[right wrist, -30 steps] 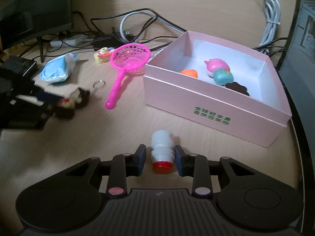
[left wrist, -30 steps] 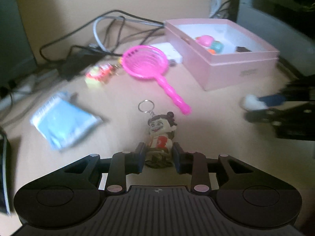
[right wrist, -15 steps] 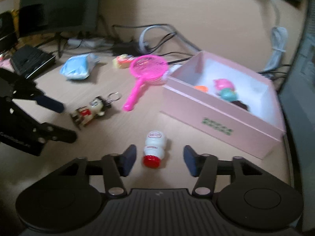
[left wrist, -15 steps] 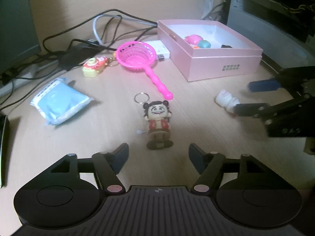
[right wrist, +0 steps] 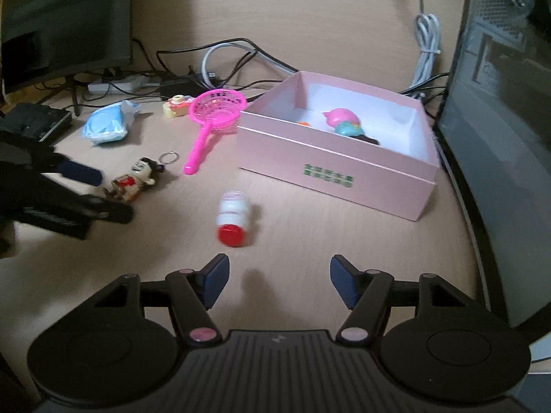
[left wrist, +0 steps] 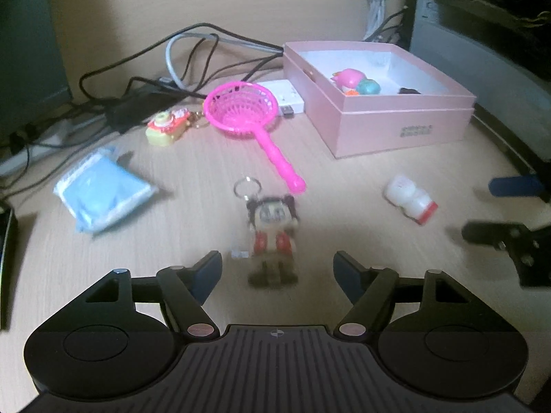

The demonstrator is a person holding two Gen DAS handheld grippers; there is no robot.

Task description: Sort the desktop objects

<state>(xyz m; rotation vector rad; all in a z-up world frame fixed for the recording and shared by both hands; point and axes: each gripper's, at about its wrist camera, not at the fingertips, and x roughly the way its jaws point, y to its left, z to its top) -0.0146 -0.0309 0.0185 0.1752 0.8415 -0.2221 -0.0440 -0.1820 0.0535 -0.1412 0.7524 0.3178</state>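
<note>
Wooden desk (left wrist: pixel 344 186) cluttered with cables. Left gripper (left wrist: pixel 277 268) and right gripper (right wrist: pixel 279 280) have just been opening; jaws apart, nothing held. Doll keychain (left wrist: pixel 272 230) and small bottle (right wrist: pixel 234 218) lie loose outside pink box (right wrist: pixel 330 168). Risk: the round bottle may roll if nudged.

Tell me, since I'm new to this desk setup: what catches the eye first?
The pink box at the right, holding a few small toys. Left of it lies the bright pink strainer. Nearer the camera, a small white bottle with a red cap lies on its side on the wooden desk.
</note>
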